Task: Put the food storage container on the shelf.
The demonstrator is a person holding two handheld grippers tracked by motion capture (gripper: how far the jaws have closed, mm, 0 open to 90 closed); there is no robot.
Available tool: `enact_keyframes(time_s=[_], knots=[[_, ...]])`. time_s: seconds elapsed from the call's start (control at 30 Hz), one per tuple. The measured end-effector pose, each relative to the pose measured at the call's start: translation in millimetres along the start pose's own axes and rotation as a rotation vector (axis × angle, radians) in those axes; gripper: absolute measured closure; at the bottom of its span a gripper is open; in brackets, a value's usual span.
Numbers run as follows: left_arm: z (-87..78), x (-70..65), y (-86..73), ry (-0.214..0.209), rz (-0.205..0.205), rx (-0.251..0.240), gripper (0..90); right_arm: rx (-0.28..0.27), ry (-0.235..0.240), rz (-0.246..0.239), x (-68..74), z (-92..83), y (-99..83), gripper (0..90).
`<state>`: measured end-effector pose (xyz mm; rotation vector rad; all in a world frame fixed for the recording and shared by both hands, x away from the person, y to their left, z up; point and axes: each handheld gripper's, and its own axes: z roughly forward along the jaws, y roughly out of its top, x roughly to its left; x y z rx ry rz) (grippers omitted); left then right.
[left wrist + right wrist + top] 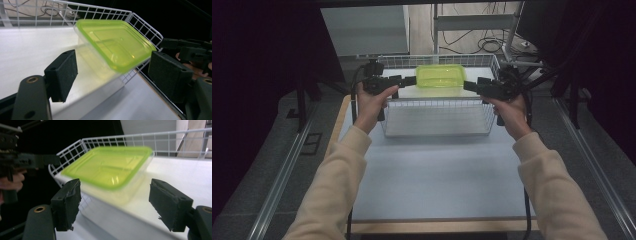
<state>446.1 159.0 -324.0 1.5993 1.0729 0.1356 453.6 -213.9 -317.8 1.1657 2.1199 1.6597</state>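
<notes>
Left gripper and right gripper: jaws apart on both, nothing clamped, tips level with the short ends of the lidded container. Container sits in the wire basket on the white shelf at its far edge, roughly centred between the side walls. Looks like a release step, so back both hands straight out sideways, level, and keep the pads off the lid rim and the mesh. Container is a clear rectangular tub with a translucent lime-green lid, rounded corners, a shallow recessed panel on top. Edges are blurred in both gripper views; probably empty, can't confirm.
</notes>
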Motion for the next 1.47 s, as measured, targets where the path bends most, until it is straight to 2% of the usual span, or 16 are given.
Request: enact_keyframes(time_s=[0.1, 0.27, 0.37, 0.4, 0.47, 0.57, 0.6, 0.63, 0.67, 0.77, 0.8, 0.93, 0.97, 1.03, 1.27, 1.47], knots=[[-17.8, -4.3, -21.3, 0.021, 0.029, -0.001, 23.2, 0.003, 0.021, -0.028, 2.6, -12.6, -16.7, 25.5], [-34.0, -10.1, -50.3, -0.007, 0.047, -0.01, 23.5, 0.038, 0.054, -0.083, 10.1, -28.4, -55.5, 24.6], [-44.8, -19.5, -85.9, -0.016, 0.076, 0.006, 23.8, 0.066, 0.076, -0.121, 15.8, -35.9, -83.5, 23.5], [-44.8, -19.5, -85.9, -0.016, 0.076, 0.006, 23.7, 0.066, 0.076, -0.121, 15.8, -35.9, -83.5, 23.5], [-49.2, -25.4, -116.2, -0.027, 0.092, 0.031, 23.8, 0.077, 0.103, -0.139, 18.5, -43.5, -112.2, 22.5], [-51.3, -27.7, -144.4, -0.015, 0.103, 0.06, 24.2, 0.094, 0.097, -0.16, 17.8, -50.9, -137.7, 20.9], [-51.3, -27.7, -144.4, -0.015, 0.103, 0.06, 24.2, 0.095, 0.096, -0.161, 16.9, -53.4, -145.6, 20.6], [-52.2, -27.6, -160.5, -0.013, 0.104, 0.081, 24.2, 0.095, 0.097, -0.156, 15.9, -55.8, -153.5, 20.4], [-52.2, -27.6, -160.5, -0.013, 0.104, 0.081, 24.3, 0.095, 0.097, -0.156, 15.9, -55.8, -153.5, 20.4], [-51.1, -24.6, -188.2, -0.015, 0.103, 0.13, 24.3, 0.113, 0.08, -0.144, 8.5, -63.2, -183.3, 19.7], [-51.1, -24.6, -188.2, -0.015, 0.103, 0.13, 24.2, 0.113, 0.08, -0.144, 8.5, -63.2, -183.3, 19.7], [-46.7, -17.9, -212.4, 0.027, 0.123, 0.174, 24.5, 0.159, 0.048, -0.133, -4.3, -61.7, -206.8, 18.8], [-44.2, -12.6, -223.3, 0.04, 0.103, 0.187, 25.1, 0.17, 0.045, -0.122, -8.9, -59.8, -212.4, 18.5], [-41.8, -8.3, -230.2, 0.045, 0.096, 0.223, 25.1, 0.179, 0.037, -0.124, -11.5, -58.4, -215.2, 18.1], [-43.1, -5.2, -231.4, 0.048, 0.085, 0.211, 25.7, 0.145, -0.015, -0.185, -9.4, -58.9, -216.0, 18.1], [-43.5, -2.6, -235.0, 0.099, 0.122, 0.214, 21.2, 0.156, -0.034, -0.223, -6.8, -56.6, -220.3, 16.7]])
